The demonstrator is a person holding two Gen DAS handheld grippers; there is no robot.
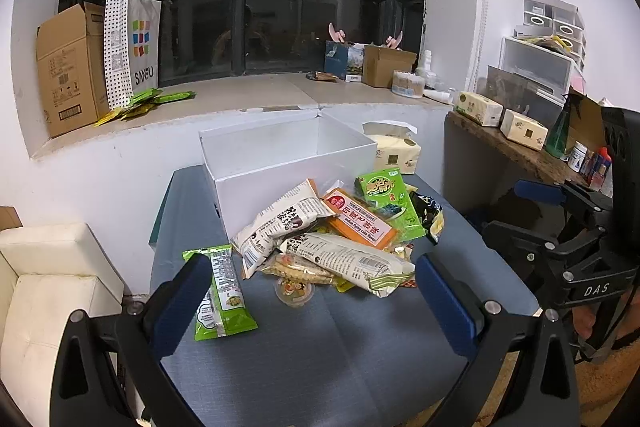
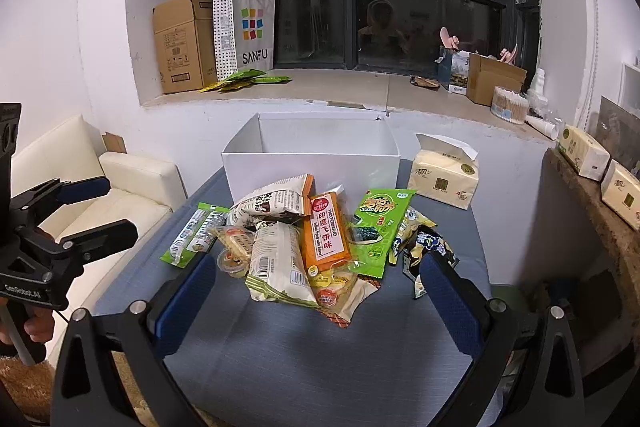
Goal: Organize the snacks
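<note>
A pile of snack packets lies on the blue-grey table in front of an open white box. It includes an orange flatbread pack, a green seaweed pack, newsprint-patterned bags and a small jelly cup. A long green packet lies apart at the left. My left gripper is open and empty, short of the pile. My right gripper is open and empty, its fingers at either side of the pile's near edge.
A tissue pack stands right of the box. A white sofa is left of the table. A wooden shelf with tissue boxes is at right. The windowsill holds cardboard boxes and a SANFU bag.
</note>
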